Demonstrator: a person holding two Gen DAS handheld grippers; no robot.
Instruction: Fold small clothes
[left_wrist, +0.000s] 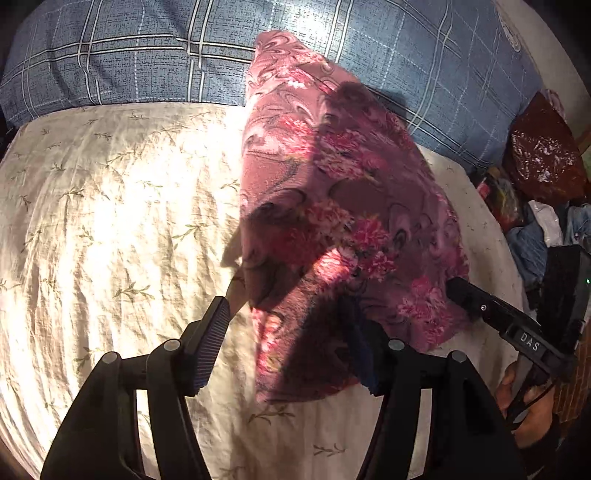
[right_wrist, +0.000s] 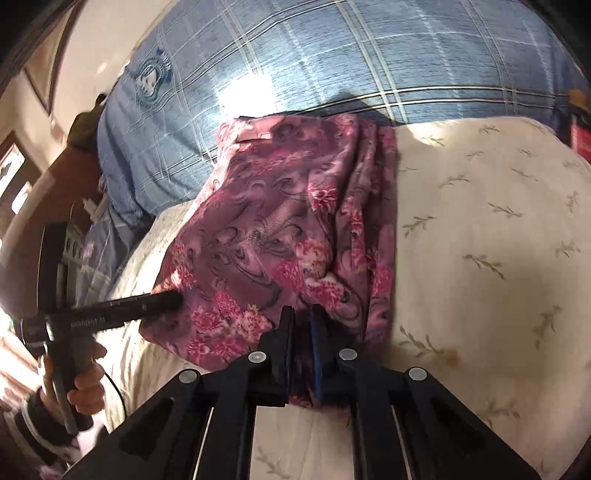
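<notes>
From the left wrist view, a pink floral garment (left_wrist: 332, 184) is being shown lying lengthwise on the cream sprigged bed sheet (left_wrist: 110, 221), its far end lapping onto the blue plaid bedding (left_wrist: 147, 55) along the bed's far edge. The left gripper (left_wrist: 286, 310) is being held with its fingers spread wide at the near hem, nothing pinched. The right gripper (left_wrist: 456, 290) is being pressed to the cloth's right-hand edge. Heavy shadow is being cast across the fabric, so its layers are being obscured, and the clutter off the bed's right edge is being left hard to identify. From the right wrist view, the near hem is being clamped between the right gripper's closed-in fingers, the fold apparently being set up, not yet carried over. For the next move, a second grip by the left fingers is likely being called for, then an even lift toward the far edge. What kind of garment it is is being left unclear, its underside hidden.
</notes>
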